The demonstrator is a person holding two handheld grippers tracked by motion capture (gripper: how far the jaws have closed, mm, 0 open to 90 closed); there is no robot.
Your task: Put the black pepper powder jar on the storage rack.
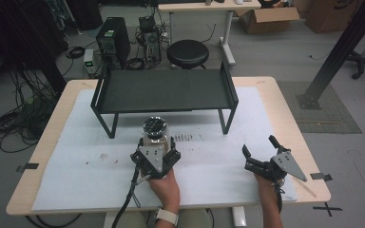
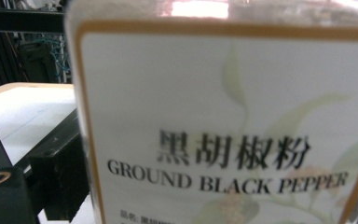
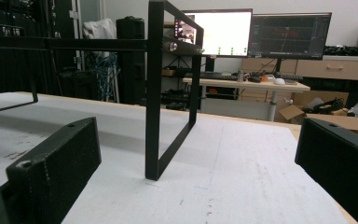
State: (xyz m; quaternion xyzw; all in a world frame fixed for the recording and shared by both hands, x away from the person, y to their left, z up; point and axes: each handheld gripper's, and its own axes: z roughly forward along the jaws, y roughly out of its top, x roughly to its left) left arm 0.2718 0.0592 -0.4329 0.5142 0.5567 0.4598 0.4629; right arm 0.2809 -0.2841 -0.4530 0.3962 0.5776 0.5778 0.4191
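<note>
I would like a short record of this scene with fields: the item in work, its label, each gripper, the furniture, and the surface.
Item: pepper jar, upright on the table, dark round lid on top
Label: "GROUND BLACK PEPPER" with Chinese characters above it
Left gripper: around the jar; whether the pads press it cannot be told
Right gripper: jaws wide apart, nothing between them, low over the mat
Furniture: black metal shelf, behind the jar, nothing on it
Surface: white mat on a wooden table

The floor is grey. A round black stool stands behind the tabletop. Cardboard boxes sit by a light desk. Two screens glow on another desk. Black cables lie on the floor.
</note>
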